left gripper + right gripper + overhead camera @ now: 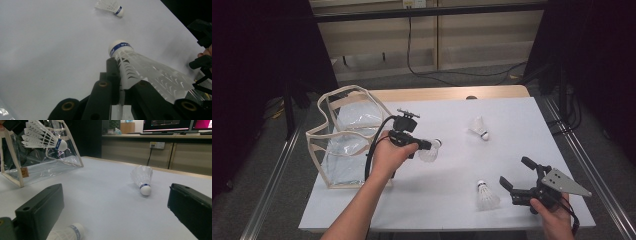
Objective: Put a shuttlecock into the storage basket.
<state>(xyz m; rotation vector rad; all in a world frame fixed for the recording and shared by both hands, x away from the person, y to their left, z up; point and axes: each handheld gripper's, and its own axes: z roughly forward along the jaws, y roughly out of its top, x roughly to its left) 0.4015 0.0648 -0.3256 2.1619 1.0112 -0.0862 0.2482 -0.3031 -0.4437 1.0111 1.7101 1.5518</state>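
High view: clear bag [343,145] beside left gripper's [428,145] shuttlecock [431,151]

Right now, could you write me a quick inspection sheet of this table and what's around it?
Surface: white table, wooden far edge.
Job's things: held shuttlecock; far shuttlecock and near shuttlecock lying on the table; clear bag standing at the table's left.
Clutter: nothing seen.
Grippers: left gripper raised, jaws shut on the held shuttlecock's skirt; right gripper open beside the near shuttlecock.
Cables: cable trails from the left gripper; floor cable behind.
Surroundings: dark curtains, monitors on a bench.
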